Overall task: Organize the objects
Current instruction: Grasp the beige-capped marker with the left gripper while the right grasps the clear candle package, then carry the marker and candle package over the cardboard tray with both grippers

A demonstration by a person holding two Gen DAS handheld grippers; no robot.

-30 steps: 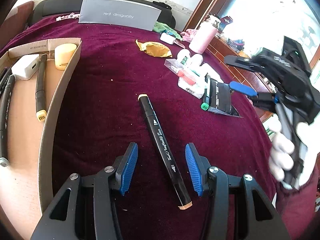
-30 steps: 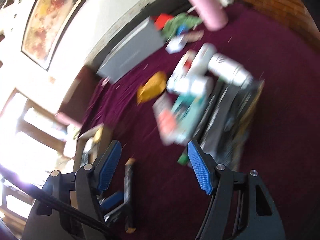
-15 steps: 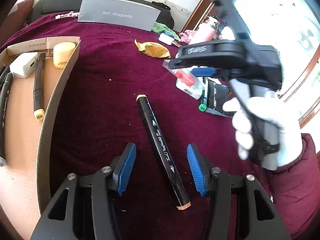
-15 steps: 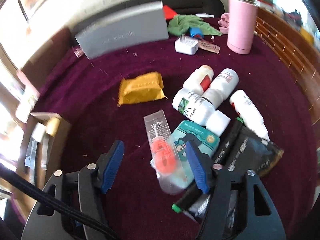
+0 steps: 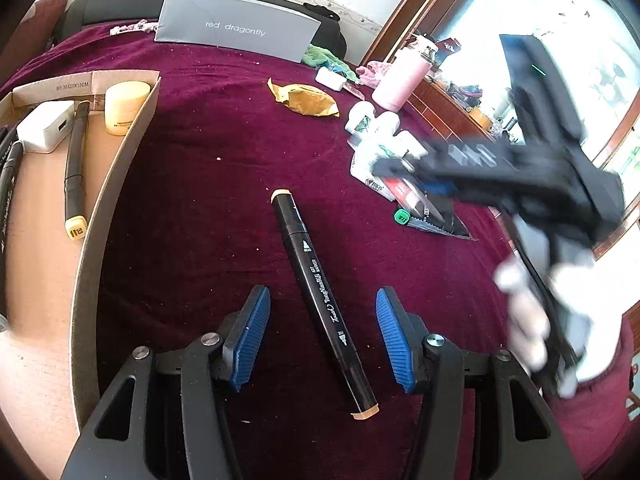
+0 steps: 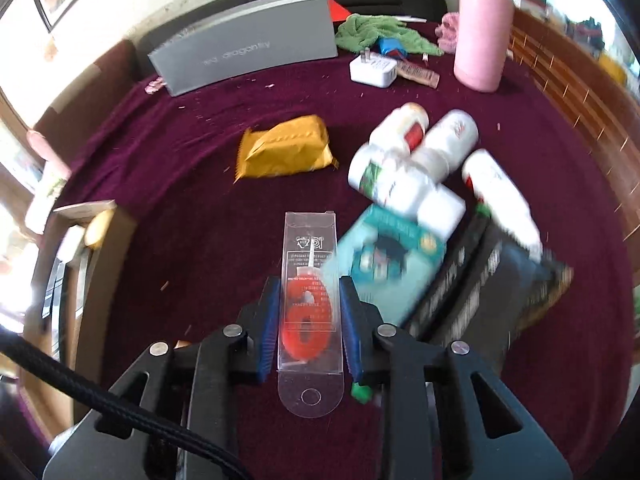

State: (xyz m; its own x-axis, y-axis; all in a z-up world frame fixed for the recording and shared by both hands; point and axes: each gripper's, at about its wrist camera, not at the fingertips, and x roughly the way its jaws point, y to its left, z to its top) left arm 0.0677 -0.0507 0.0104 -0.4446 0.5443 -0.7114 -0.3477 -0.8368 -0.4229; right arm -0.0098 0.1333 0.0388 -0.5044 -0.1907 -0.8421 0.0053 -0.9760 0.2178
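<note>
A black art marker with tan end caps lies on the maroon cloth between the blue pads of my left gripper. That gripper is open and its pads do not touch the marker. My right gripper is closing, and its pads meet the sides of a clear plastic pack holding a red number candle. In the left wrist view the right gripper is blurred, held by a gloved hand over the pile at right. A cardboard box at left holds markers, a white charger and a cream jar.
Right of the candle pack lie a teal packet, white bottles, dark packets and a green-capped marker. A yellow pouch, grey box, white plug and pink bottle stand farther back.
The right gripper swung over the pile, came down and narrowed its jaws onto the clear candle pack. The left gripper stayed over the black marker, its jaws slightly wider.
</note>
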